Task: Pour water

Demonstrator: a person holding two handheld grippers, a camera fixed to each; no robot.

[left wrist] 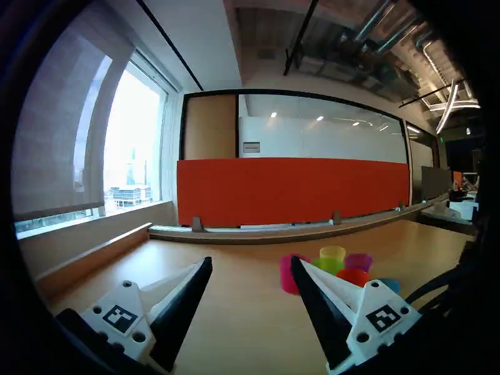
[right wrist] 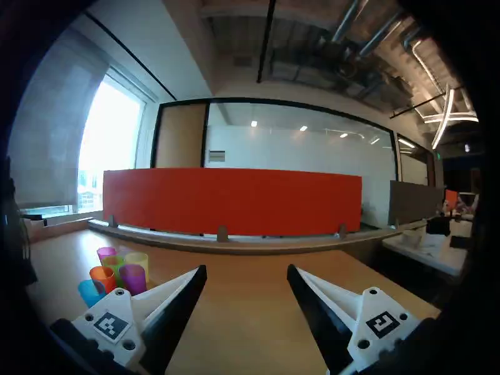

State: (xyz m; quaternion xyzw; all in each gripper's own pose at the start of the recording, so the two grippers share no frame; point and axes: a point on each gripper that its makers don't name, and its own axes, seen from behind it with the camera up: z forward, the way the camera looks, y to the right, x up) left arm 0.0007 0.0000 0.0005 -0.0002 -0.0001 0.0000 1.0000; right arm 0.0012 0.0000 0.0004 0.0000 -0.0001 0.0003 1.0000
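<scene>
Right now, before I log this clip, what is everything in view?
cups: six; pink, green, yellow, orange, purple, blue; clustered on the table, left of the right tongs
table: one, light wood, under both tongs
divider: one, red, along the table's far edge
window: one, bright, on the left wall
left tongs: one, white with black fingers, open above the table
right tongs: one, white with black fingers, open above the table
</scene>
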